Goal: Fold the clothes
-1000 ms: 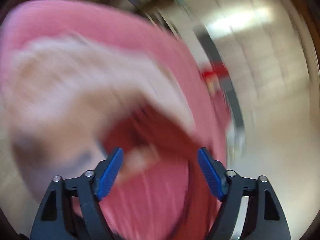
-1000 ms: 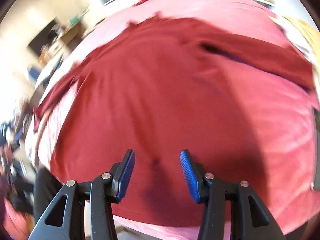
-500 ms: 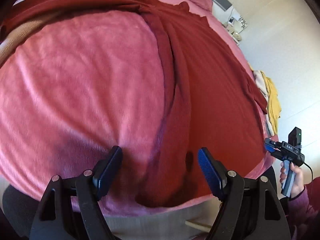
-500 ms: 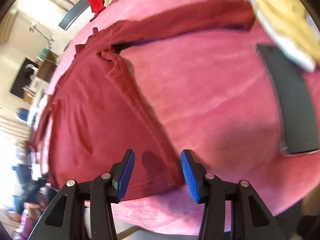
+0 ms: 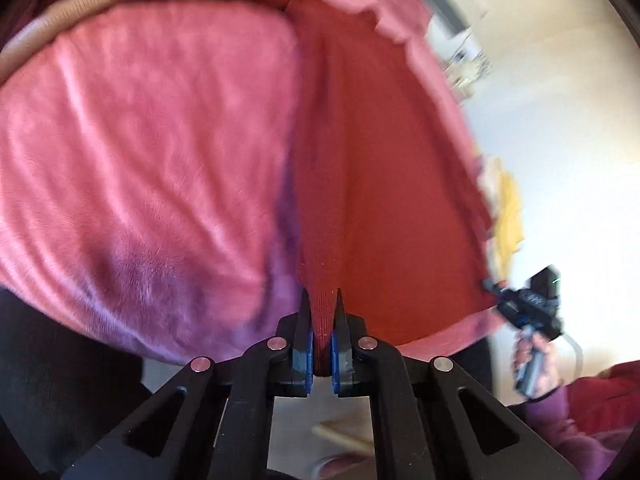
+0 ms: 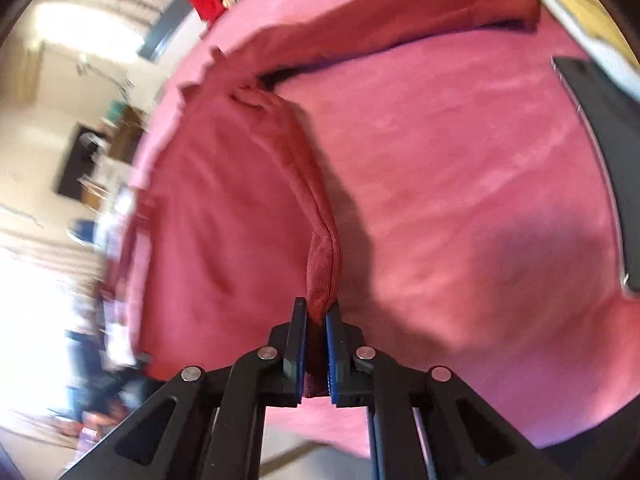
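On the pink blanket (image 5: 152, 152) a dark red garment (image 5: 384, 168) lies spread out, one sleeve (image 6: 420, 28) stretched away across the fleece. The left gripper (image 5: 321, 300) has its fingers closed on a raised ridge of the garment's near edge. The right gripper (image 6: 317, 312) grips another bunched fold of the same cloth (its seam runs straight up from the fingers). A dark flat slab (image 6: 600, 152) lies on the blanket to the right, well apart from the garment, with yellow cloth (image 6: 580, 4) beyond it.
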`<state>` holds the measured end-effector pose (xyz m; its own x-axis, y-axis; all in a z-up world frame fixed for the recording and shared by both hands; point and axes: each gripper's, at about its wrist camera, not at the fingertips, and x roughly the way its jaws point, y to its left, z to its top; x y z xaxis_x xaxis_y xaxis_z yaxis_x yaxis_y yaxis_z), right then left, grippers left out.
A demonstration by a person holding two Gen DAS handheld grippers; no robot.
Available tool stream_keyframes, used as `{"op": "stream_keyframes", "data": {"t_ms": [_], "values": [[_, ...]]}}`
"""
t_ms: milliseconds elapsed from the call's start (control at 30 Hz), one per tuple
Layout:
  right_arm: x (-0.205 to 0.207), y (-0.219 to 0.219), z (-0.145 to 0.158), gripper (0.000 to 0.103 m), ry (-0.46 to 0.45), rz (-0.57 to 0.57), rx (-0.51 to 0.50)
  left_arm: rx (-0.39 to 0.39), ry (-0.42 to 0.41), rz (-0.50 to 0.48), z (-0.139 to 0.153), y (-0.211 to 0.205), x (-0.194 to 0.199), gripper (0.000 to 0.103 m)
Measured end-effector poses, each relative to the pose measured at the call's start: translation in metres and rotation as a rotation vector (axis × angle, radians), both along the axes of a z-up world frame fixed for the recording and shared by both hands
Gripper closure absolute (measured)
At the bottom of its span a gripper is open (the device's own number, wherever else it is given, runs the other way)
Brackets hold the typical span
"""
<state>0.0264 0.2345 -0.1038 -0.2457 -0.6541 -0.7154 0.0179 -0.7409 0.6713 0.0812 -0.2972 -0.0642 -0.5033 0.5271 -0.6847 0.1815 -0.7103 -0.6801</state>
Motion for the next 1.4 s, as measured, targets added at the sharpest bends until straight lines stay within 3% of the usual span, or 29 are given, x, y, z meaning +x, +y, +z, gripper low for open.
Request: {"op": "stream_keyframes", "data": {"t_ms": [100,167,233,333,400,467,533,633,733,833,933,1033,1100,1133,1200,1267,1400], "values": [[0.006,0.011,0.031,0.096,0.035,-0.032,-0.181,0.039,0.081,0.068,0.031,-0.010,0.020,0.097],[0.010,0.018,0.041,0.096,0.042,-0.040,-0.176,0.023,0.054,0.093,0.030,-0.013,0.029,0.097],[0.006,0.017,0.022,0.096,0.005,-0.027,-0.098,0.000,-0.030,0.119,0.006,-0.024,0.039,0.097],[0.005,0.022,-0.042,0.096,-0.148,-0.026,0.053,-0.025,-0.187,0.163,-0.038,-0.028,0.041,0.095],[0.010,0.028,-0.053,0.096,-0.167,-0.053,0.020,-0.077,-0.204,0.131,-0.038,-0.022,0.041,0.093],[0.014,0.034,-0.053,0.088,-0.162,-0.081,-0.035,-0.133,-0.196,0.080,-0.027,-0.013,0.042,0.081],[0.018,0.038,-0.031,0.081,-0.097,-0.091,0.077,-0.192,-0.196,0.067,-0.017,-0.011,0.046,0.078],[0.022,0.040,0.013,0.075,0.077,-0.131,0.320,-0.253,-0.153,0.174,0.001,-0.025,0.059,0.071],[0.015,0.021,0.039,0.075,0.220,-0.087,0.313,-0.275,-0.042,0.297,0.020,-0.037,0.068,0.060],[-0.013,-0.027,0.045,0.074,0.299,0.027,0.219,-0.265,0.042,0.259,0.027,-0.021,0.036,0.055],[-0.047,-0.081,0.041,0.074,0.350,0.122,0.188,-0.308,0.107,0.181,0.026,0.012,-0.012,0.054],[-0.093,-0.132,0.015,0.074,0.316,0.168,0.181,-0.374,0.120,0.116,0.006,0.029,-0.063,0.054],[-0.121,-0.152,-0.010,0.075,0.241,0.173,0.223,-0.455,0.075,0.121,-0.012,0.036,-0.101,0.054],[-0.132,-0.152,-0.024,0.080,0.190,0.148,0.238,-0.475,0.044,0.132,-0.019,0.031,-0.102,0.054],[-0.140,-0.132,-0.034,0.080,0.129,0.098,0.136,-0.471,0.038,0.152,-0.023,0.024,-0.098,0.054],[-0.138,-0.099,-0.021,0.075,0.131,0.048,0.042,-0.443,0.069,0.160,-0.018,0.021,-0.091,0.053],[-0.127,0.008,0.023,0.075,0.208,-0.137,0.046,-0.363,0.158,0.157,-0.008,0.035,-0.101,0.050]]}}
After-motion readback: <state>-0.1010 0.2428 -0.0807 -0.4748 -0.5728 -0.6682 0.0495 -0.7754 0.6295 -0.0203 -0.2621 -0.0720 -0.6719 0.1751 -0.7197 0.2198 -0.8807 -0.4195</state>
